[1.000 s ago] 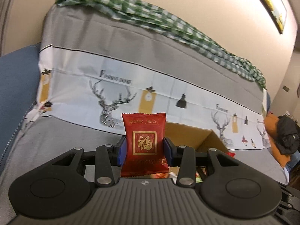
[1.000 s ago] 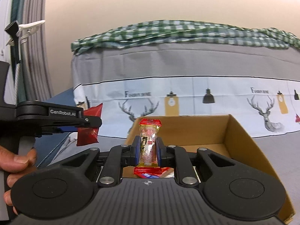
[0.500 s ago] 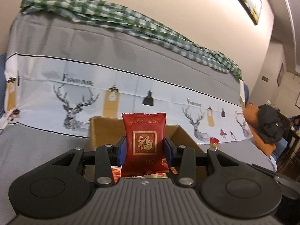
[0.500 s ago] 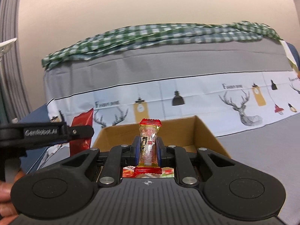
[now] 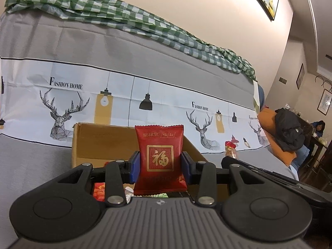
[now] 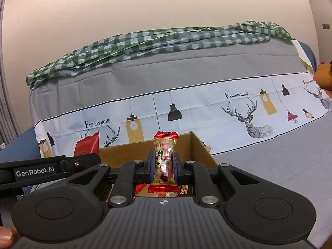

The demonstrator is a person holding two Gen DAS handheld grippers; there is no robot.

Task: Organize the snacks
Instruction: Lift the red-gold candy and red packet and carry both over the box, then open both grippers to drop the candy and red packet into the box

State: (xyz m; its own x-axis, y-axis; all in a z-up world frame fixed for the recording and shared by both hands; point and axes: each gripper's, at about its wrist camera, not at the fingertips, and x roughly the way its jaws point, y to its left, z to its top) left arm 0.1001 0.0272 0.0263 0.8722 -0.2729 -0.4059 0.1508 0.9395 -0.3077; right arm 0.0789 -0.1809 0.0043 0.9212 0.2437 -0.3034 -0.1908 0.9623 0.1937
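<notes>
With the left gripper (image 5: 160, 167) pinching a flat red foil packet (image 5: 160, 158) and the right gripper (image 6: 164, 169) pinching a clear red-ended candy wrapper (image 6: 165, 161), both at frame centre over the open brown cardboard box (image 6: 199, 151), the drop-off step seems in hand, calling for lowering and releasing.

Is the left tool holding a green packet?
No, the left tool grips a red packet with a gold character.

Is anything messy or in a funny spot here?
Only one thing: the green checked cloth lies bunched and crooked along the top of the sofa back. The rest looks tidy: the left gripper holds a red snack packet upright, the right gripper holds a clear candy bar upright, both over the cardboard box.
</notes>
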